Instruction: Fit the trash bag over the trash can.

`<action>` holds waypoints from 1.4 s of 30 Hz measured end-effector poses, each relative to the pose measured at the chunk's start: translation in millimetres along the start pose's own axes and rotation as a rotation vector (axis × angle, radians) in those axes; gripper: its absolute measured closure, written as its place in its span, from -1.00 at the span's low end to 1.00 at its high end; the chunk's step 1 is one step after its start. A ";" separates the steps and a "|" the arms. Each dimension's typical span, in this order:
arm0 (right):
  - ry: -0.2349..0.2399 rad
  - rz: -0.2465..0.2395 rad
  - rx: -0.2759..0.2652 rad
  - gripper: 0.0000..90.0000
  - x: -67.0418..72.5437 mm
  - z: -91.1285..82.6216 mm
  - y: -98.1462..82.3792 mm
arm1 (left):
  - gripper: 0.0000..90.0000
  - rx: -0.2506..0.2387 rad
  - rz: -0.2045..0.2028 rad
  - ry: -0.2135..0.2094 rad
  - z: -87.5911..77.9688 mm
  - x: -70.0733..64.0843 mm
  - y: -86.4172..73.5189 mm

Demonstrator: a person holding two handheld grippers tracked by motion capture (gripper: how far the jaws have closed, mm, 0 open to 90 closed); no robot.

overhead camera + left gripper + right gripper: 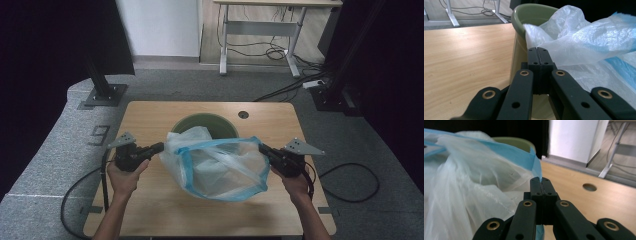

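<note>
1. Currently my left gripper (539, 53) is clamped on the near-left edge of the translucent white plastic bag with blue drawstring rim (220, 162).
2. My right gripper (540, 184) pinches its blue rim opposite.
3. Bag hangs stretched before the round olive-green plastic bin (220, 123) on the light wooden table (150, 210).

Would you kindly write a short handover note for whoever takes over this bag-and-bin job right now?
Left tongs: shut on the plastic bag, gripping its white edge on the left side.
Right tongs: shut on the bag's blue-trimmed rim at the right side.
Things: the bag is stretched open between the two tongs, just in front of the green bin, which stands on the wooden table. Part of the bag lies against the bin's near rim.
Done: both edges gripped, mouth spread.
Left: the bag is not yet in the bin; probably lift it over, lower it in and fold the rim around the bin's edge.
</note>
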State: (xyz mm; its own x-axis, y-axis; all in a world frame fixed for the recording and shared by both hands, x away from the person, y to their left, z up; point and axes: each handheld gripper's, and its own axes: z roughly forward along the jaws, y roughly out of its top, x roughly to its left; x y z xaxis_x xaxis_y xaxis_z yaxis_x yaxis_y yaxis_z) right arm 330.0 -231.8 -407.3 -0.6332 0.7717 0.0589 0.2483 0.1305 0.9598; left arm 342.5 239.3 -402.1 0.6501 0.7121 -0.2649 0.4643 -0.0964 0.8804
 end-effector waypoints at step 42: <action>-0.071 0.069 0.228 0.97 -34.7 127.0 4.7 | 1.00 0.155 -0.147 0.078 71.9 51.6 20.6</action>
State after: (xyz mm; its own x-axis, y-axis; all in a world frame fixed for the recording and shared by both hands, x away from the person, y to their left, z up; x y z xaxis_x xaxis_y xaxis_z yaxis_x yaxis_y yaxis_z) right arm 446.2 -178.9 -439.7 -0.5577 0.8245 0.0954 0.4534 0.2063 0.8671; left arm 428.9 224.0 -425.9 0.5228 0.7774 -0.3498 0.6416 -0.0888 0.7619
